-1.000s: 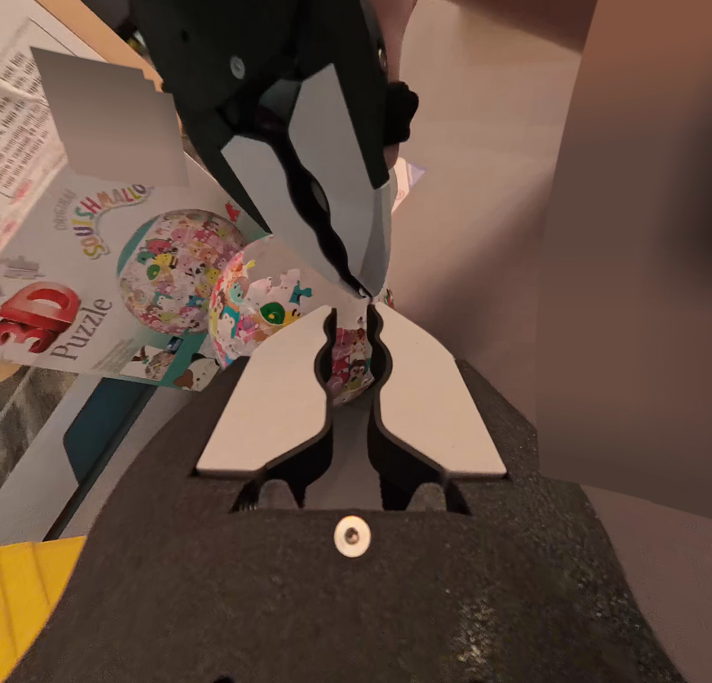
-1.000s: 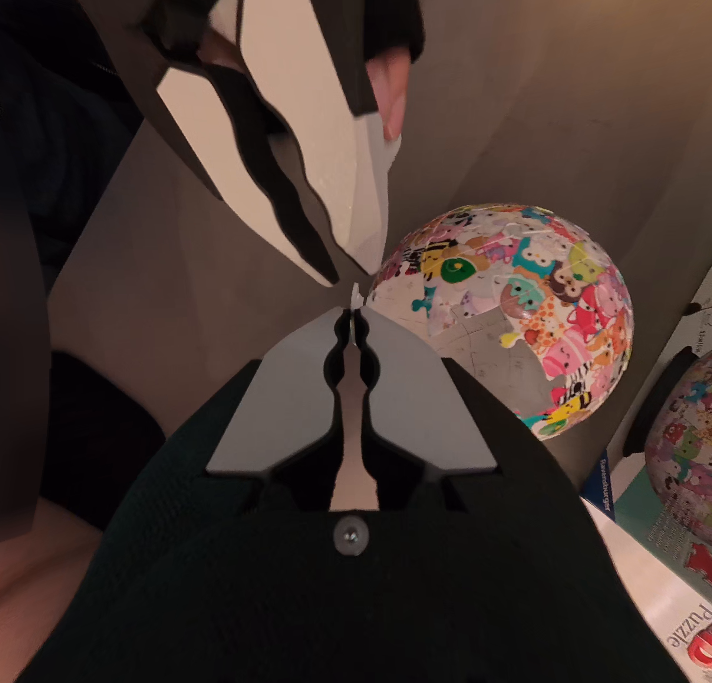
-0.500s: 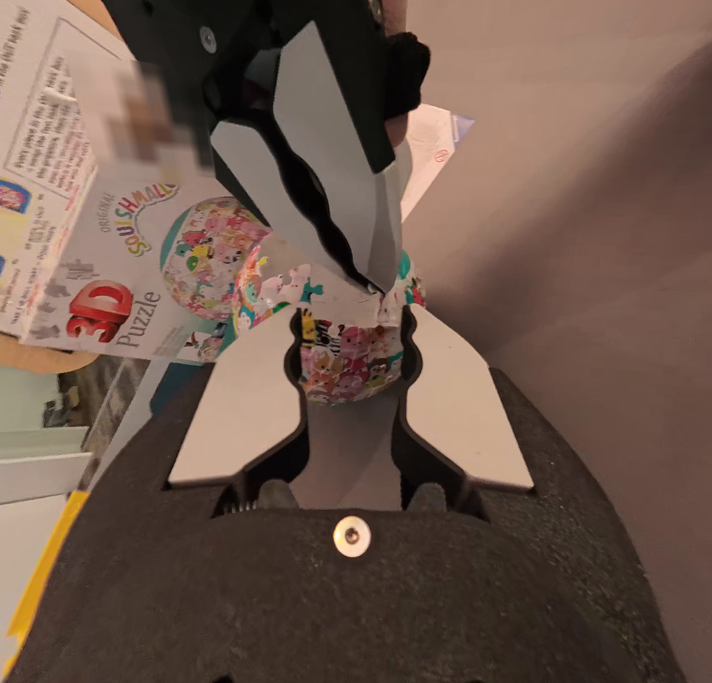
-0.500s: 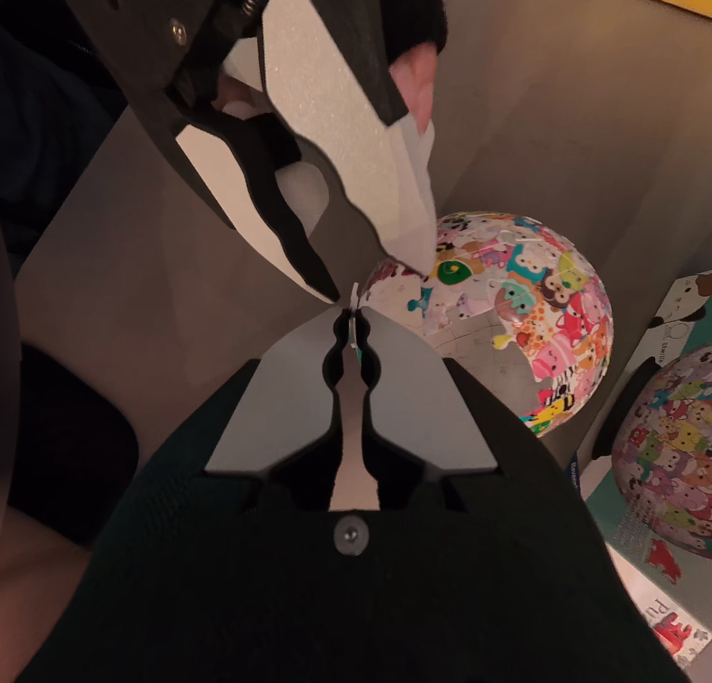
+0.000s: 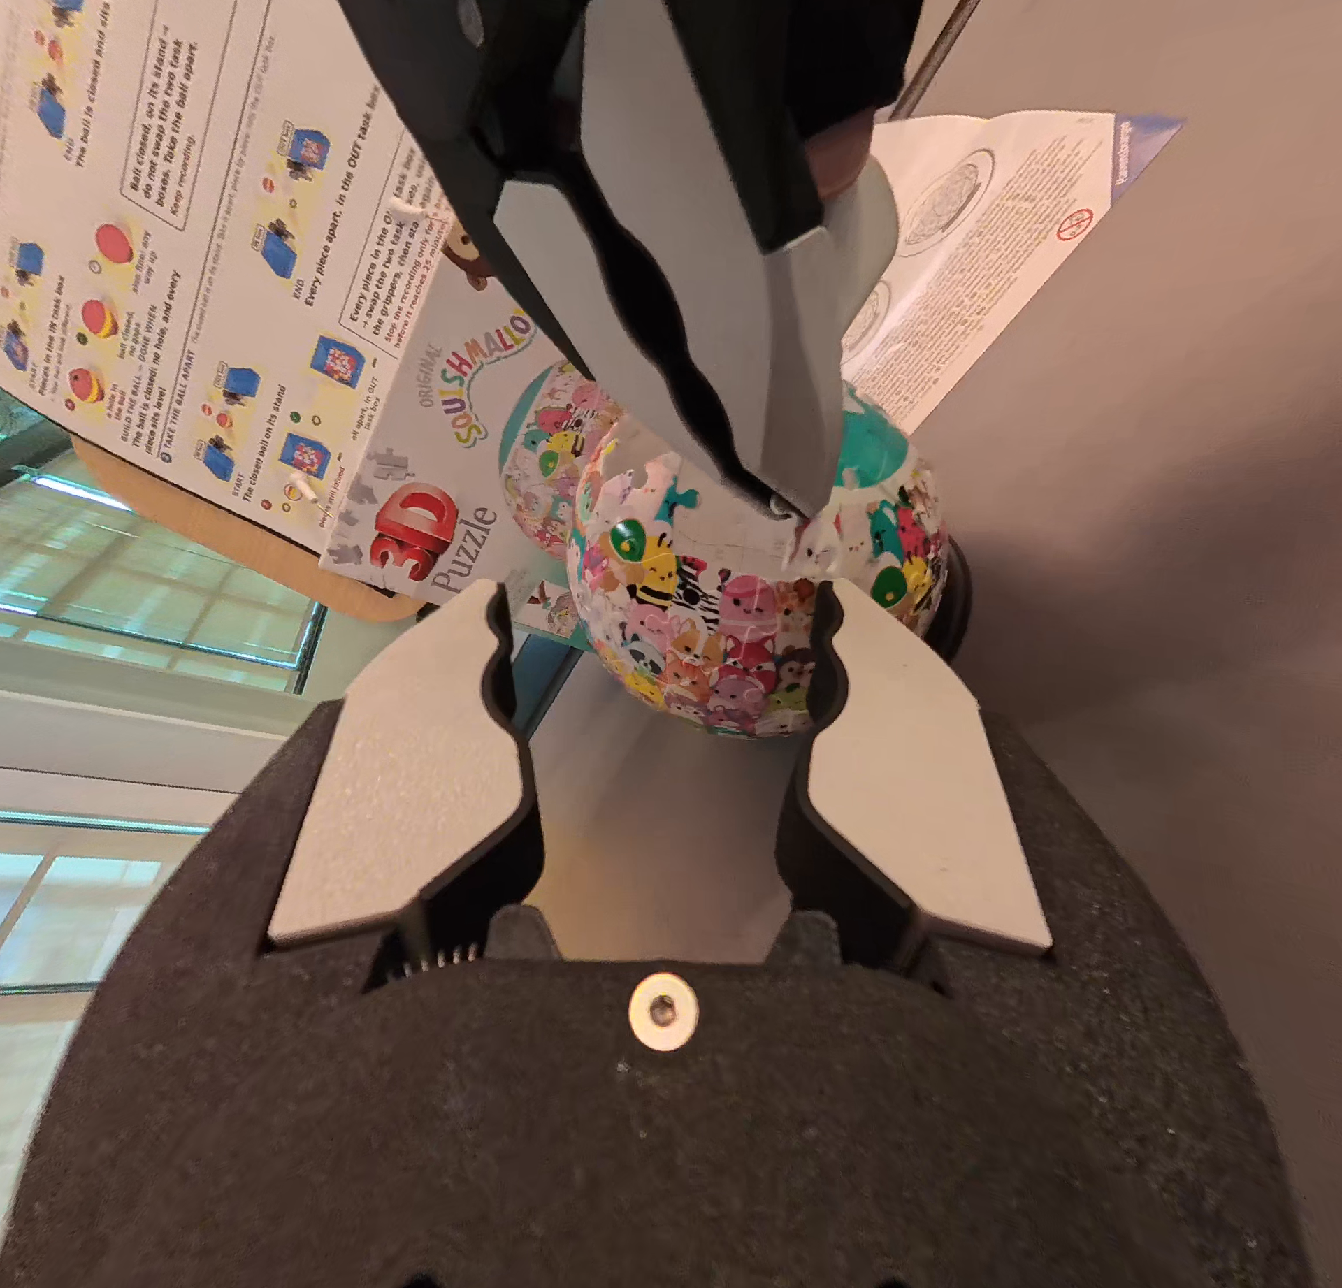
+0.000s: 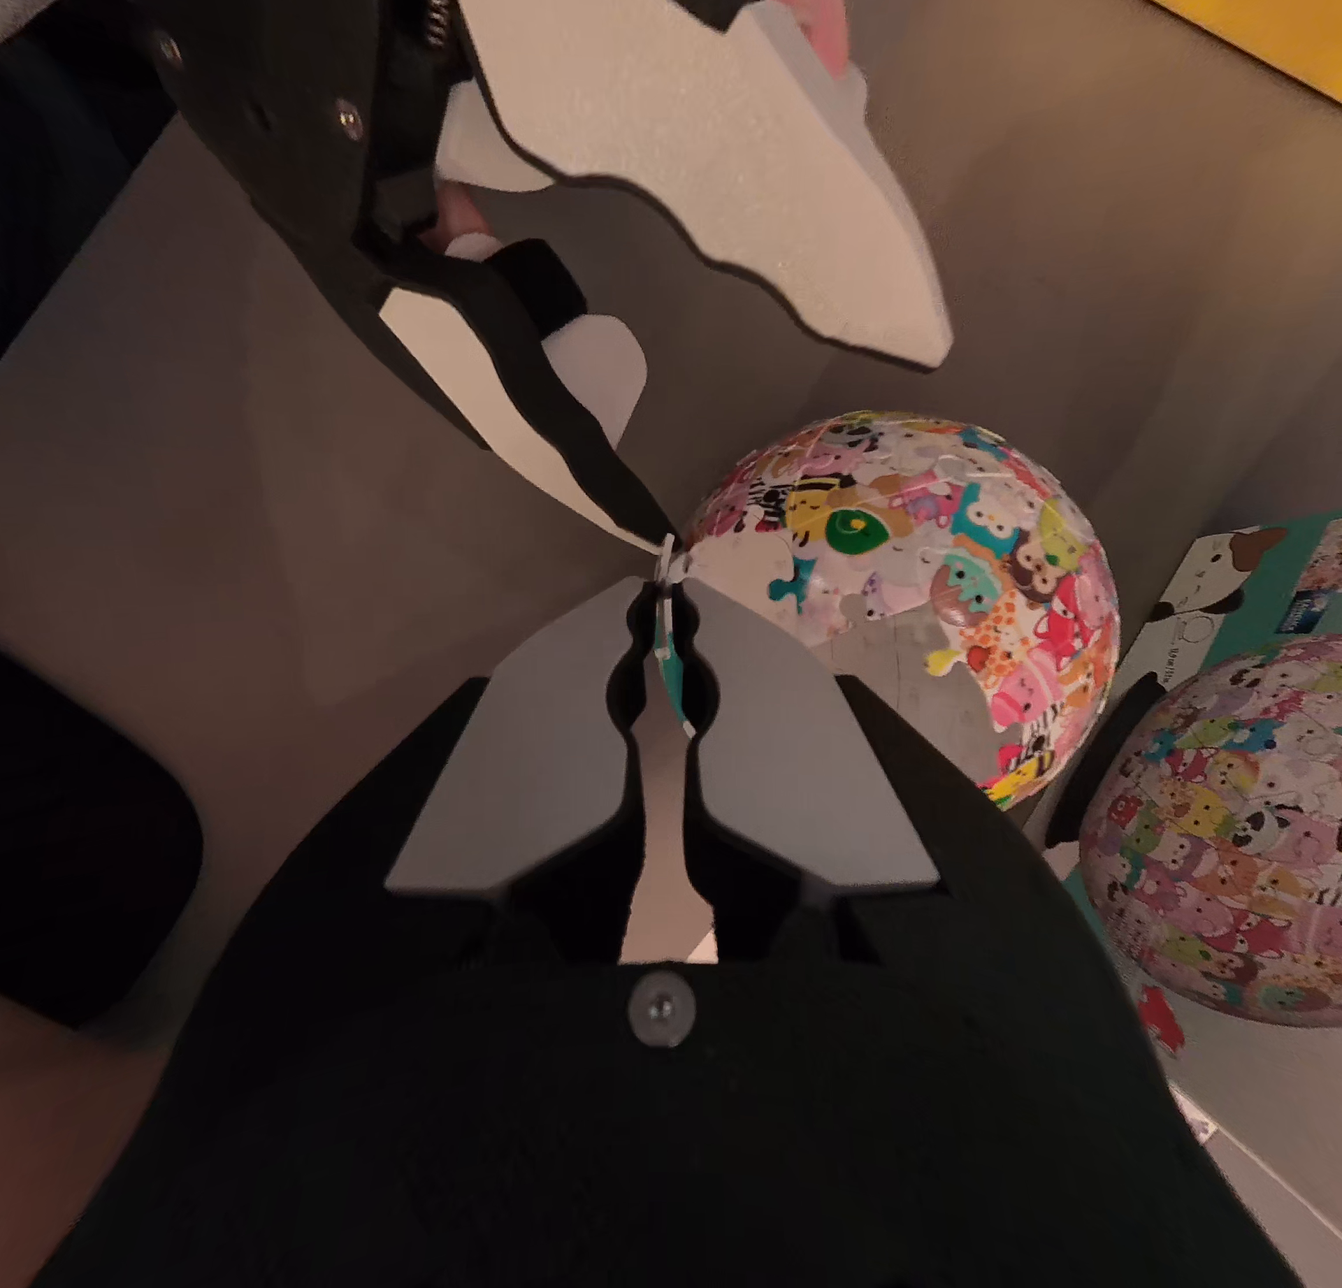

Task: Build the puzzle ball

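At frame centre stood the round plastic puzzle ball (image 5: 755, 600) with colourful cartoon animals, mostly built, one bare gap left. My left gripper (image 5: 661, 629) was wide open before it, holding nothing. My right gripper (image 6: 664, 614) pinched a small teal-edged puzzle piece (image 6: 667, 643) at the gap's edge.

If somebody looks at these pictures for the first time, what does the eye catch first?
First, the colourful puzzle ball, partly built, with a bare gap on top. The right gripper is shut on a puzzle piece at the edge of that gap, while the left gripper stands open in front of the ball. Behind lies the puzzle box with a picture of the ball.
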`<control>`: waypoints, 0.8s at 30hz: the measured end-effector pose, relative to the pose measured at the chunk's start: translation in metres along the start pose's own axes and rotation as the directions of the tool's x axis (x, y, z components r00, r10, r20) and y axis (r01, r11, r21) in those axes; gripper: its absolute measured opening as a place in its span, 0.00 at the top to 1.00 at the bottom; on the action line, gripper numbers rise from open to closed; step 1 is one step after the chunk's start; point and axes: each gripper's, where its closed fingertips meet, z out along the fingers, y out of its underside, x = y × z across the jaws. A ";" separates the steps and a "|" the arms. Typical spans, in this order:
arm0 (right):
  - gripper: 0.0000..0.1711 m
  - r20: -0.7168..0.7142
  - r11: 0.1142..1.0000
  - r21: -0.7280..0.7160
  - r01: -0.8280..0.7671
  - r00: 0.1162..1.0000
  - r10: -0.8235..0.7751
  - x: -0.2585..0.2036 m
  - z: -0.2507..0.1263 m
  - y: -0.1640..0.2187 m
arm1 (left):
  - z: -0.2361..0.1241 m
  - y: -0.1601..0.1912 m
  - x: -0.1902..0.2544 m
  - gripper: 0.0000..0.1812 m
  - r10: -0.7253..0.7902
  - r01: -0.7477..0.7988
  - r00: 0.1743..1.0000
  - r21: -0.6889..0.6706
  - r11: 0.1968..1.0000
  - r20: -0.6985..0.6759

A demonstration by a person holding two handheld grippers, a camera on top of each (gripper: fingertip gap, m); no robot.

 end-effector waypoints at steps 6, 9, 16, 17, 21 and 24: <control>0.97 -0.004 1.000 0.005 -0.001 1.000 0.001 0.001 0.000 0.000 | -0.003 -0.002 0.004 0.57 -0.077 0.078 0.993 0.001 0.997 -0.087; 0.97 -0.007 1.000 0.007 -0.001 1.000 0.001 0.002 0.000 0.000 | 0.000 -0.005 0.000 0.58 -0.077 0.078 0.995 0.012 0.997 -0.057; 0.97 -0.018 1.000 0.016 0.006 1.000 -0.006 0.004 -0.001 0.001 | 0.003 -0.008 0.005 0.59 -0.072 0.073 0.995 0.012 0.997 -0.075; 0.97 -0.020 1.000 0.017 0.010 1.000 -0.009 0.004 -0.001 0.001 | 0.003 -0.007 0.007 0.58 -0.082 0.083 0.993 0.011 0.996 -0.087; 0.96 -0.033 1.000 0.020 0.020 0.999 -0.019 0.005 -0.001 0.001 | 0.005 -0.007 0.008 0.58 -0.060 0.061 0.996 0.014 0.998 -0.068; 0.96 -0.034 0.999 0.027 0.021 0.999 -0.021 0.005 -0.001 0.001 | 0.007 -0.008 0.010 0.59 -0.074 0.076 0.995 0.020 0.997 -0.070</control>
